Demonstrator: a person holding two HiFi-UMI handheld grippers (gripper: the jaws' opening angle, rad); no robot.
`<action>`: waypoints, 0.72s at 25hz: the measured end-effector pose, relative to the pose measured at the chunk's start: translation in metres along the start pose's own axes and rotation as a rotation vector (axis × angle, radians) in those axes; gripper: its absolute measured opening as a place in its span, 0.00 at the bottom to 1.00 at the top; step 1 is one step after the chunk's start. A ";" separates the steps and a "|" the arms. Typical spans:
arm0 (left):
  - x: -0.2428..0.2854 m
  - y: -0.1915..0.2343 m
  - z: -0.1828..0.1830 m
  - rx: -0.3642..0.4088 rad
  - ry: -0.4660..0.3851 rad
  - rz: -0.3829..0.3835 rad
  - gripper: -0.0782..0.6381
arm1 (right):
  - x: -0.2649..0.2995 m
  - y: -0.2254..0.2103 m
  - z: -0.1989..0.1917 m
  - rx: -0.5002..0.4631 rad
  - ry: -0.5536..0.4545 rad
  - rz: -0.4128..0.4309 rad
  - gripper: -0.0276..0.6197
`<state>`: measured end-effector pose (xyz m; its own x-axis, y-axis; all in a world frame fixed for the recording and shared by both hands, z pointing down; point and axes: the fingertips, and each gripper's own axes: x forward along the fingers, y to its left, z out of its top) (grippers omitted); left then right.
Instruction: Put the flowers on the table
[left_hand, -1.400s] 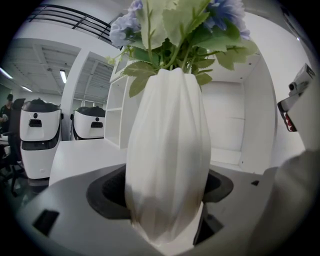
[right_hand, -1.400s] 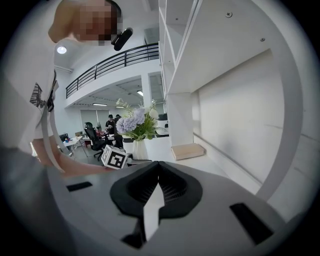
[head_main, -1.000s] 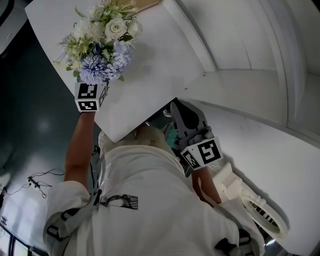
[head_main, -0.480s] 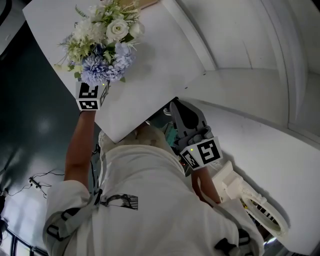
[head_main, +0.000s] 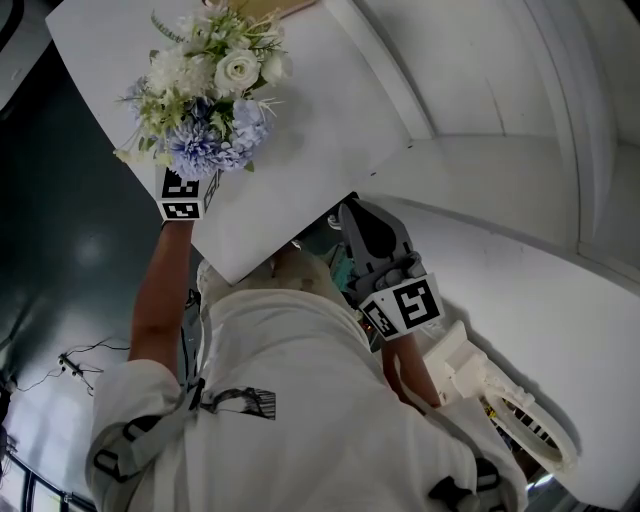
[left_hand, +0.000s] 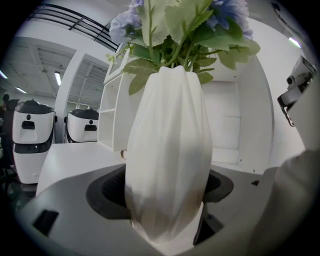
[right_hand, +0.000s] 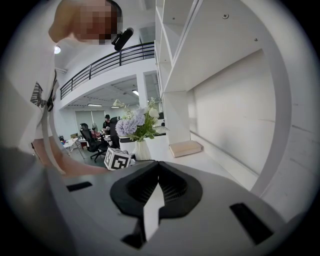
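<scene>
A bouquet of white and blue flowers (head_main: 205, 95) stands in a white ribbed vase (left_hand: 167, 150) over the near left part of the white table (head_main: 310, 150). My left gripper (head_main: 198, 170) is shut on the vase, whose body fills the space between the jaws in the left gripper view. Whether the vase's foot rests on the table is hidden. The right gripper view shows the flowers (right_hand: 136, 124) and the vase (right_hand: 142, 150) from the side, with the left gripper's marker cube (right_hand: 117, 159) beside them. My right gripper (head_main: 375, 235) hangs near the table's corner, shut and holding nothing.
A tan block (right_hand: 186, 148) lies on the table beyond the vase, against a white shelf unit (right_hand: 220, 100). Two white robots (left_hand: 32, 135) stand past the table's far side. A white appliance (head_main: 510, 415) sits at the lower right. Dark floor (head_main: 70, 250) lies left of the table.
The bouquet and the left gripper have edged slightly to the right over the table. The right gripper has not moved.
</scene>
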<state>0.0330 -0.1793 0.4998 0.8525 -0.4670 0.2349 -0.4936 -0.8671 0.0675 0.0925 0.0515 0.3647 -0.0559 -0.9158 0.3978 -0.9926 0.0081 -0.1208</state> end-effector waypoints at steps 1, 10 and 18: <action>0.001 0.001 0.000 0.001 -0.003 0.000 0.65 | 0.001 0.000 0.001 0.001 0.001 0.000 0.06; 0.003 0.001 0.001 -0.001 -0.022 -0.002 0.65 | 0.000 0.001 0.001 0.001 0.005 -0.004 0.06; 0.002 0.001 0.002 0.002 -0.040 -0.004 0.65 | -0.004 0.004 0.000 -0.005 0.011 -0.006 0.06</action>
<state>0.0350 -0.1813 0.4984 0.8606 -0.4702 0.1957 -0.4901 -0.8691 0.0666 0.0890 0.0550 0.3627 -0.0510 -0.9114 0.4084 -0.9935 0.0047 -0.1136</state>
